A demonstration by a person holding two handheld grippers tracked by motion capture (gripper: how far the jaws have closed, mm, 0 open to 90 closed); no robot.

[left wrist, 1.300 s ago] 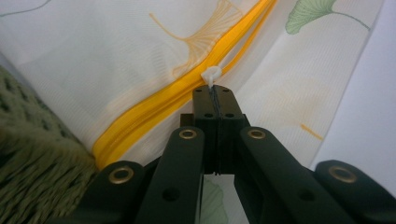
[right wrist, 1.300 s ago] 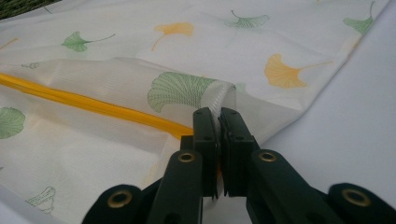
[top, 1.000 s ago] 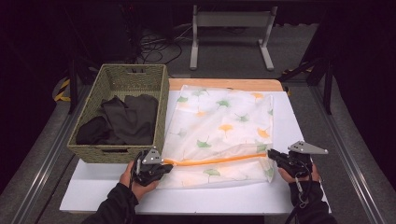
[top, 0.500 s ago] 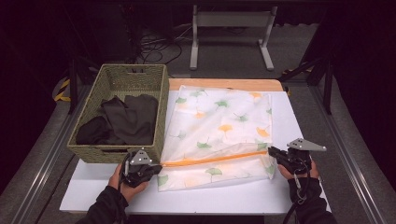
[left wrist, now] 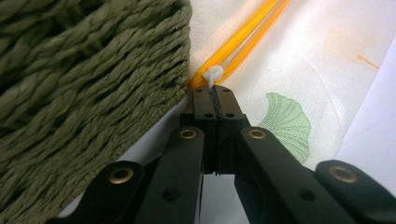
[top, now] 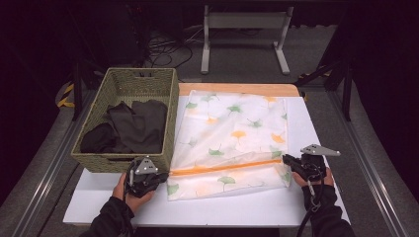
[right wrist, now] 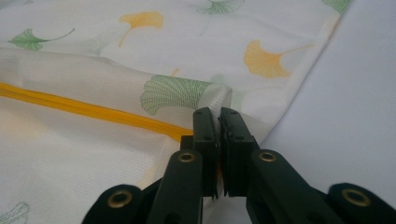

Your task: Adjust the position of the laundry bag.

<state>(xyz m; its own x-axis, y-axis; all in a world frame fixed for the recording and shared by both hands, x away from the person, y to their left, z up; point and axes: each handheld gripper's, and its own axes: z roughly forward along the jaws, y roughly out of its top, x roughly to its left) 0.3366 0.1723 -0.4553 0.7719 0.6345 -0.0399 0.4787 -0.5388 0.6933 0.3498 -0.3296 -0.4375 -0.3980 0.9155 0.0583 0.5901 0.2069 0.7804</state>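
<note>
Left claw (left wrist: 215, 93), held low beside the basket (top: 126, 86), has its jaws pressed together on the white zipper pull (left wrist: 214, 74) at the near-left end of the orange zipper (top: 225, 167). Right claw (right wrist: 218, 116) pinches a fold of cloth at the right edge of the laundry bag (top: 232, 133), just by the zipper's other end. Laundry bag, white with green and orange leaf prints, lies flat on the table (top: 316, 118), its left edge touching the basket, which holds dark clothes (top: 128, 128).
</note>
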